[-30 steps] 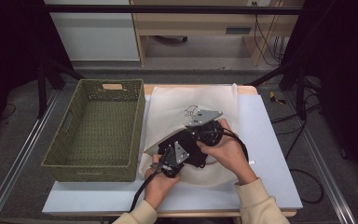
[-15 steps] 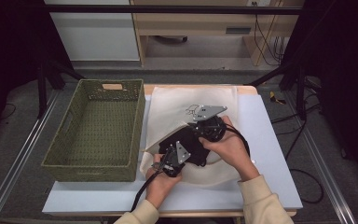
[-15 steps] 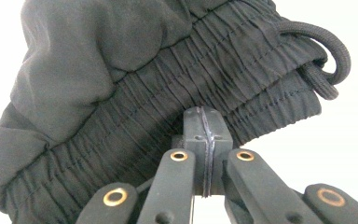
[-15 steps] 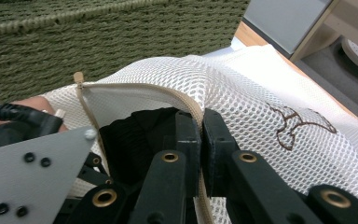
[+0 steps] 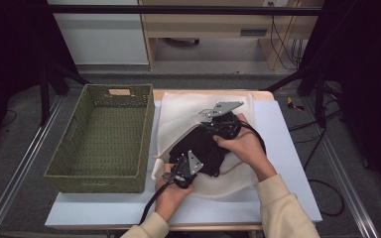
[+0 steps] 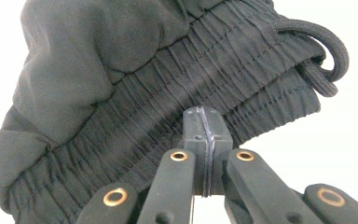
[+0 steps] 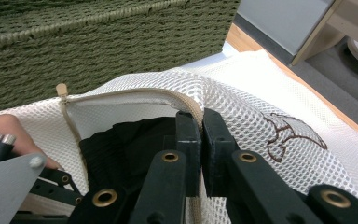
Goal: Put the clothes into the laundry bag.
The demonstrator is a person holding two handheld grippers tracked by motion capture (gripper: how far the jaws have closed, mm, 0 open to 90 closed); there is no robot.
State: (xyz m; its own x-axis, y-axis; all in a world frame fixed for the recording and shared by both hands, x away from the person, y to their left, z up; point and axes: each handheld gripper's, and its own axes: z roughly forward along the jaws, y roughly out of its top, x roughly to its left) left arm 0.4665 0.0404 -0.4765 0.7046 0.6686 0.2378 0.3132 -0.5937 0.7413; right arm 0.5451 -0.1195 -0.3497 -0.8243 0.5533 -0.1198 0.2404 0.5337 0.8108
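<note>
A white mesh laundry bag (image 5: 183,106) lies on the table with its mouth toward the person. A black garment (image 5: 201,148) with an elastic waistband sits in that mouth. My left gripper (image 5: 187,166) is shut on the waistband (image 6: 121,70), its tips (image 6: 206,116) pinching the gathered cloth; the drawstring (image 6: 326,51) loops at the right. My right gripper (image 5: 212,123) is shut on the bag's zippered rim (image 7: 135,93) and holds it raised over the black garment (image 7: 121,140), tips (image 7: 201,119) clamped on the tape.
A green woven basket (image 5: 59,148) stands on the left of the table beside the bag, and its wall (image 7: 98,42) shows close behind the bag. The table's bare surface (image 5: 287,144) shows at the right. A wooden shelf stands beyond the far edge.
My right gripper has risen a little and moved away from the person, lifting the bag's rim. The left gripper has stayed nearly in place on the waistband.
</note>
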